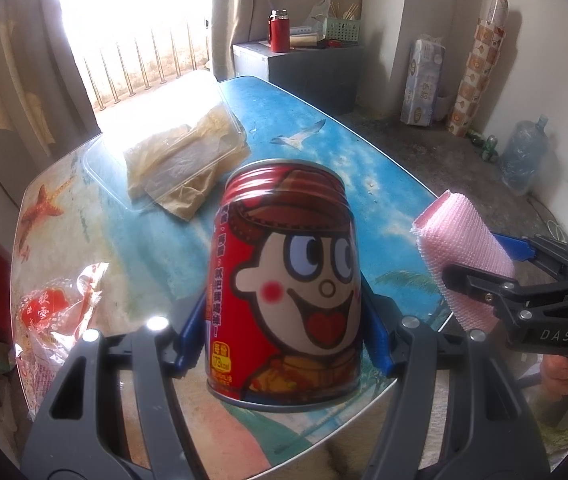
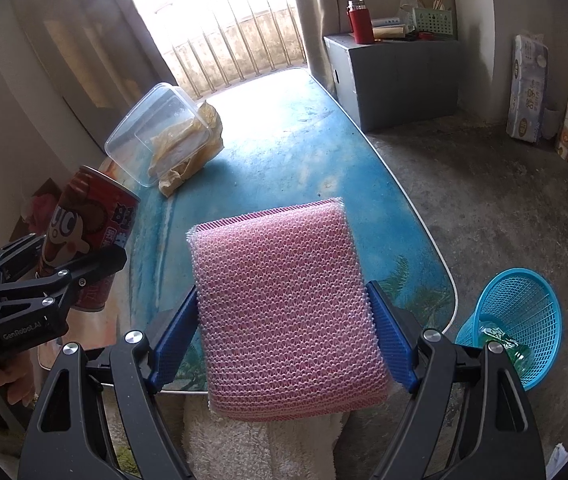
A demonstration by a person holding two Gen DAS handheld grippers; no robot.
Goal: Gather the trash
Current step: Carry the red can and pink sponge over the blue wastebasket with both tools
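A red drink can (image 1: 284, 280) with a cartoon face sits between the blue pads of my left gripper (image 1: 281, 332), which is shut on it above the near edge of the table (image 1: 324, 152). The same can (image 2: 87, 232) shows at the left of the right wrist view. My right gripper (image 2: 284, 324) is shut on a pink mesh sponge (image 2: 284, 308), held above the table's near right corner. That sponge (image 1: 464, 248) appears at the right of the left wrist view.
A clear plastic box (image 2: 151, 136) with crumpled yellowish paper (image 2: 191, 148) lies at the table's far left. A red-and-clear wrapper (image 1: 59, 316) lies near left. A blue mesh basket (image 2: 516, 320) holding a green bottle stands on the floor at right. A grey cabinet (image 2: 396, 72) stands behind.
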